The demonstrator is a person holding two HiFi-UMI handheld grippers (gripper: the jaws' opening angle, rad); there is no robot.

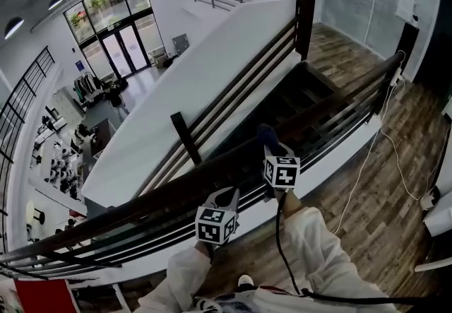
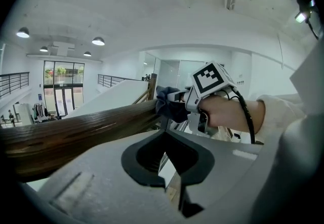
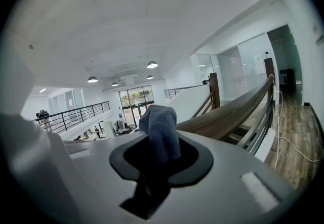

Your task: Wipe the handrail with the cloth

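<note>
A dark wooden handrail [image 1: 141,207] runs from lower left to upper right across the head view. My right gripper [image 1: 269,154] is shut on a dark blue-grey cloth [image 1: 266,136], which it holds against the rail's top. In the right gripper view the cloth [image 3: 160,127] stands bunched between the jaws, with the handrail [image 3: 228,115] stretching away to the right. My left gripper [image 1: 228,199] hovers by the rail, a little left of the right one, shut and holding nothing. In the left gripper view the handrail [image 2: 76,133] passes on the left, and the cloth [image 2: 170,105] shows ahead.
Below the rail are dark metal bars [image 1: 332,128] and a stairwell with a white side wall [image 1: 212,71]. A dark post [image 1: 306,13] stands at the far end. A white cable [image 1: 367,156] trails over the wood floor [image 1: 374,220]. The lower hall [image 1: 78,135] lies far below at left.
</note>
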